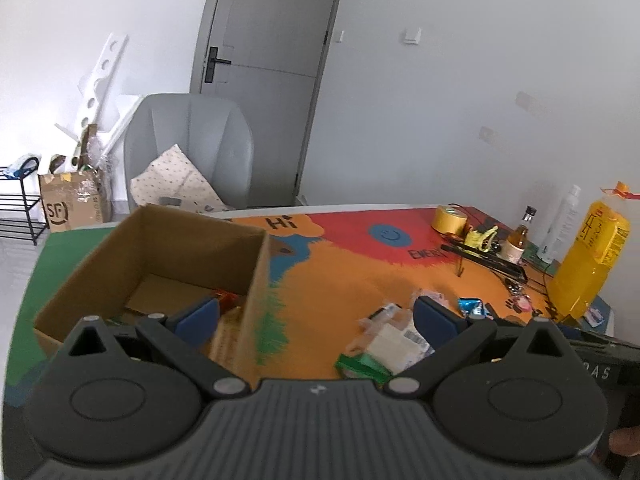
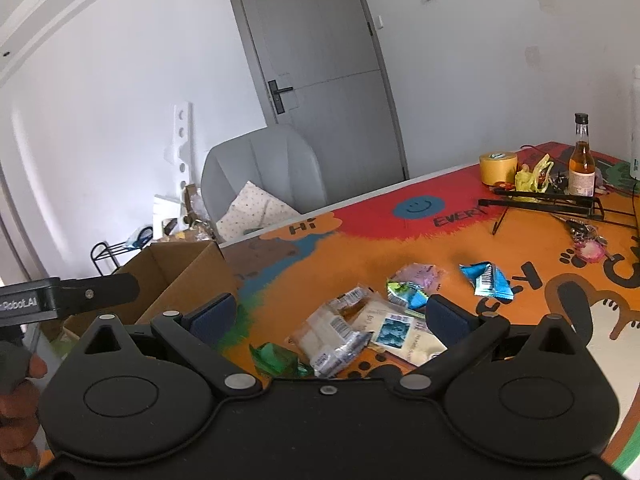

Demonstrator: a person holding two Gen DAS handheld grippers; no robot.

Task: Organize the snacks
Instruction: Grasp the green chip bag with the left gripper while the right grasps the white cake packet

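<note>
An open cardboard box stands at the table's left; it also shows in the right wrist view. An orange packet lies inside it. My left gripper is open and empty, straddling the box's right wall. Several snack packets lie in a loose pile on the orange mat: a clear white packet, a green one, a cream one, a blue one and a pink one. My right gripper is open and empty just above the pile.
At the table's far right stand a yellow tape roll, a small amber bottle, a black folding stand, keys and a big yellow juice bottle. A grey chair stands behind the table.
</note>
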